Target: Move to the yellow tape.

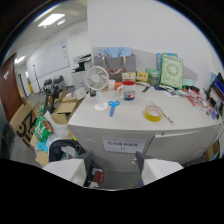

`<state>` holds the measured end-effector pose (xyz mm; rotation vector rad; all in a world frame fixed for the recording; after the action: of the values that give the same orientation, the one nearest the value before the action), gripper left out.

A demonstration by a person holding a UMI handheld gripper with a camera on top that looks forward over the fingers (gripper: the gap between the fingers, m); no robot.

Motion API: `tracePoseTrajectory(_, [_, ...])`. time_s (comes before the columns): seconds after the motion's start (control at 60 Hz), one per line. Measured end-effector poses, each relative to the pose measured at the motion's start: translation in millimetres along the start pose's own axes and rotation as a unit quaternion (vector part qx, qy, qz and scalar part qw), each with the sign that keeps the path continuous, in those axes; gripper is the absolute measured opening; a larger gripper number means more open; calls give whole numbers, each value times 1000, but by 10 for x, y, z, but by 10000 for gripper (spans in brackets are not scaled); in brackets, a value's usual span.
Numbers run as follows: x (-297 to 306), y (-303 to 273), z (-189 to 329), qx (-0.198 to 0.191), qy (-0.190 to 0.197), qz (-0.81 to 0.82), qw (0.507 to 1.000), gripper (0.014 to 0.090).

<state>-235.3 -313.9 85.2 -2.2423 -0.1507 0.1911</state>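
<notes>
Item one, nearest: my gripper (114, 169), its two fingers spread apart with a clear gap between them and nothing held. Through that gap I see a small dark object with a red patch, too small to identify.

Item two, just ahead of the fingers: the front of a white cabinet (125, 142) bearing a paper label (123, 145) (its print is too small for me to read).

Item three, on the white tabletop (95, 116) above that cabinet: the yellow tape (153, 113), a roll lying flat near the front edge, ahead of my fingers and off to the right side of them, well apart from them. A thin pen-like stick (164, 115) lies just beside it on its right.

Item four, left of the tape: blue-handled scissors (113, 106), lying flat, and a small white desk fan (97, 82) standing upright behind them.

Item five, mid-table: a white mug (129, 90) with a red handle.

Item six, along the back: a grey tote bag (116, 64), a green patterned book (171, 71) propped upright, assorted small clutter to its right.

Item seven, on the floor left of the table: open cardboard boxes (62, 108) and a green bag (42, 128).

Item eight, farthest: a whiteboard (52, 58) on the rear wall.
</notes>
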Motion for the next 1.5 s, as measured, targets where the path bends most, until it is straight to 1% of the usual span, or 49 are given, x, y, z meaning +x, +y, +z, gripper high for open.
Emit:
tracePoseTrajectory(0.15, [124,35,-40,-1,10,1,1000,839])
tracePoseTrajectory(0.267, [286,95,-61,-6,25,1,1000,840])
tracePoseTrajectory(0.433, [715,124,-48,-9,55,6,998,842])
tracePoseTrajectory(0.583, [1014,61,65,-6,72,11,997,841])
tracePoseTrajectory(0.833, [1319,-207,545,-5,78,9,997,841])
tracePoseTrajectory(1.167, [1585,-578,1395,-21,65,7,998,841])
tracePoseTrajectory(1.35, [1715,-724,1672,-23,65,5,998,838])
tracePoseTrajectory(1.5, [1770,-772,1779,-27,67,6,997,839])
